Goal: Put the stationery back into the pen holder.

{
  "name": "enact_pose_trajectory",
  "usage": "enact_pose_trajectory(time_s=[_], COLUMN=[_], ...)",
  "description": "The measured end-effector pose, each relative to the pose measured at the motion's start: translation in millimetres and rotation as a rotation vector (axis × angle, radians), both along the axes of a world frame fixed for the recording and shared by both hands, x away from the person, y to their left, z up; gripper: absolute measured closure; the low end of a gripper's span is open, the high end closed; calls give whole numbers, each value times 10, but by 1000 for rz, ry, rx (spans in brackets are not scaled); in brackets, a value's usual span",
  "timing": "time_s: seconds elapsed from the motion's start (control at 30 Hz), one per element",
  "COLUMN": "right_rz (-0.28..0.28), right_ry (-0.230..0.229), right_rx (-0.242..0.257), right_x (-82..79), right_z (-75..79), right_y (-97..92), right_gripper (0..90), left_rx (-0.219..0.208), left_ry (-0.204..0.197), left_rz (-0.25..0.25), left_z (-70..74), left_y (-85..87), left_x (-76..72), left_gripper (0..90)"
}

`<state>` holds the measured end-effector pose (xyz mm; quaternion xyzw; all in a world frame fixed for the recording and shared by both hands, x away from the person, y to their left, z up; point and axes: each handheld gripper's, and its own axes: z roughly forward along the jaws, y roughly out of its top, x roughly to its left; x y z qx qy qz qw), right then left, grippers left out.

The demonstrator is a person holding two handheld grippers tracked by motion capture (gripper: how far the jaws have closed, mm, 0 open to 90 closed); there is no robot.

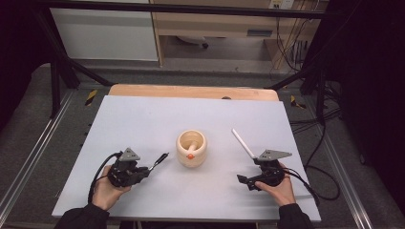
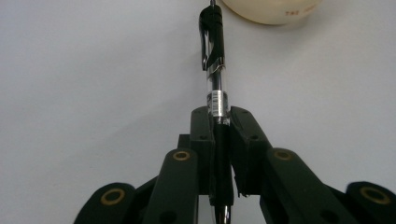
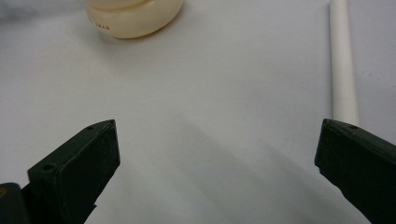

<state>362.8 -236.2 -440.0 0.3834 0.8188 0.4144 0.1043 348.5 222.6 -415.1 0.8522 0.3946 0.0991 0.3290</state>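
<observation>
— Where do things stand with the cup (image 1: 191, 148)?

— It sits in the middle of the table (image 1: 143, 119), cream-coloured, with one pale stick-like thing already standing inside it. I'd guess the job is to gather the pens into it.

— And the pen?

— The left gripper (image 1: 152, 168) has it. In the left gripper view its fingers (image 2: 201, 135) are clamped tight on the barrel of the black pen (image 2: 214, 51), clip end pointing toward the cup. From above, the pen's tip is near the cup's left side but apart from it, low over the table rather than above the rim.

— So it isn't in yet.

— No. Picked up, I'd say, but it must be lifted, tipped and dropped into the cup's mouth.

— The other hand?

— The right gripper (image 1: 244, 180) rests to the right of the cup and nearer the person, its fingers (image 3: 88, 154) spread wide with nothing between them. A white pen (image 1: 243, 143) lies flat on the table to the right of the cup, just beyond that gripper, untouched.

— So roughly?

— One item in, one in hand, one waiting. About halfway, by my reckoning.
</observation>
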Motion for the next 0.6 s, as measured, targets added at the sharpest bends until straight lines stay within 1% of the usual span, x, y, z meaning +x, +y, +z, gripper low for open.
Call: enact_pose_trajectory(time_s=[0.13,0.17,0.3,0.37,0.47,0.6], right_rz=[15,12,28,40,69,89], right_ry=[-8,-9,-15,-28,-37,-42], right_rx=[-11,-13,-24,-36,-57,-78], right_x=[-7,-11,-23,-41,-73,-106], right_z=[22,26,61,82,104,115], right_y=[39,49,99,141,189,236], right_gripper=[7,7,7,7,7,7], left_rx=[8,10,17,21,25,36], left_ry=[7,8,14,19,23,29], left_rz=[-33,-45,-77,-97,-119,-154], left_z=[11,16,20,20,21,39], left_y=[-60,-87,-175,-231,-310,-416], left_x=[-53,-70,-104,-118,-129,-137], left_gripper=[796,796,797,796,796,797])
